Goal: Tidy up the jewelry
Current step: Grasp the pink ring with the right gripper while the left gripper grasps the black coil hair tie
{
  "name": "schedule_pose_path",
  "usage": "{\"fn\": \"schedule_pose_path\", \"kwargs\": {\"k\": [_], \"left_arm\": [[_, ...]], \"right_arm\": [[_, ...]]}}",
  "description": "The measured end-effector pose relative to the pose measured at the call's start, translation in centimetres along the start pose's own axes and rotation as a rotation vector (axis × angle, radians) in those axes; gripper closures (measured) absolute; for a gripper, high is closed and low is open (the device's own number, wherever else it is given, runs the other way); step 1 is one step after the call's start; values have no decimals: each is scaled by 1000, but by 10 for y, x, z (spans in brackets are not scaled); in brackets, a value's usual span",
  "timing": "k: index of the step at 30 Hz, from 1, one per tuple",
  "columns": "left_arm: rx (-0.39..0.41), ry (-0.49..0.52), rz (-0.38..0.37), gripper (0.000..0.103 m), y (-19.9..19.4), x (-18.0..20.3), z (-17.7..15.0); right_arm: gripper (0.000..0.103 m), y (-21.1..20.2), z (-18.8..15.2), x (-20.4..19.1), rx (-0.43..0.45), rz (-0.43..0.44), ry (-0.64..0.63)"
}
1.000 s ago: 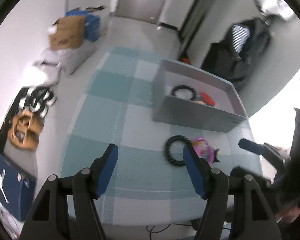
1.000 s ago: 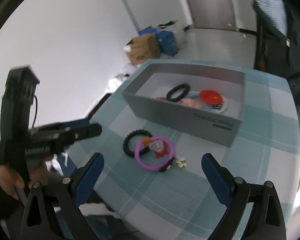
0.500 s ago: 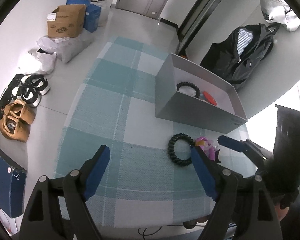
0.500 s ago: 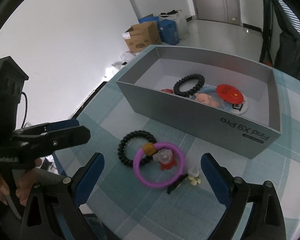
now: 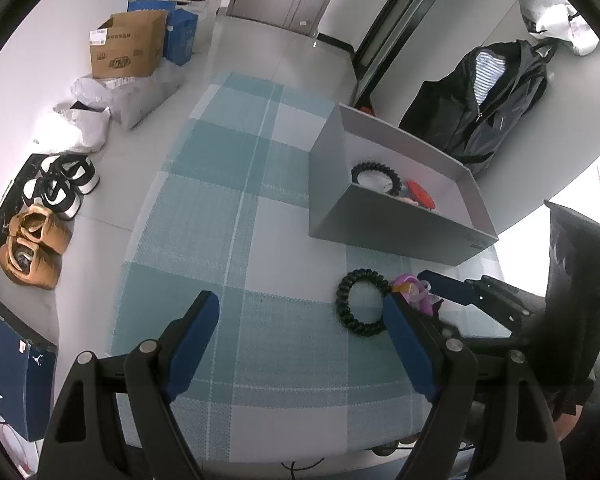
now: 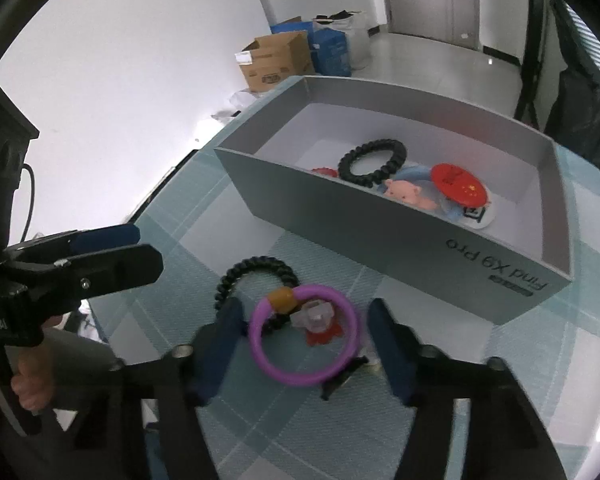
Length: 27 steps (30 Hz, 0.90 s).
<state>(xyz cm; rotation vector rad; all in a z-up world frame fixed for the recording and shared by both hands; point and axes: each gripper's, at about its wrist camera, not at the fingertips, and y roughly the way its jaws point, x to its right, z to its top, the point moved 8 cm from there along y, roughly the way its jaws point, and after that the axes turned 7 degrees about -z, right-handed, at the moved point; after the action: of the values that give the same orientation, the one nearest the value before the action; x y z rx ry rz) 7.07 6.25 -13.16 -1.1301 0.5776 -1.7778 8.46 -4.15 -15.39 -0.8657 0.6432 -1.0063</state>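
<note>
Purple bangle [image 6: 303, 338] near worktop [image 5: 204, 216] front edge, overlapping black coil tie [image 6: 256, 276]. Looks light, stiff, slick; best taken across rim. Right claw [image 6: 304, 344] just been closing, straddling it w/o contact. Left claw [image 5: 300, 332] wide, empty.

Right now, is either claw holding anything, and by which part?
Nothing is held yet. The right claw has just been closing around the purple ring, pads not yet touching it. The left claw stands open and empty.
</note>
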Motion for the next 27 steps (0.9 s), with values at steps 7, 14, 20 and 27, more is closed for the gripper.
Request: {"fn": "schedule_pose_path", "kwargs": {"k": [7,14,20,27], "left_arm": [[-7,22,21,22,3,4,-2],[-28,42,40,22,8,7,-3],[-55,107,68,22,15,16,-11],[-88,191,65,22,24,34,-16]], "right_arm": [[51,-6,-1,3,22,-28,-3],[51,-28,7,7,97,27,39],[51,-50,15,16,169,11,63],[51,-79,19,42,237,7,135]]}}
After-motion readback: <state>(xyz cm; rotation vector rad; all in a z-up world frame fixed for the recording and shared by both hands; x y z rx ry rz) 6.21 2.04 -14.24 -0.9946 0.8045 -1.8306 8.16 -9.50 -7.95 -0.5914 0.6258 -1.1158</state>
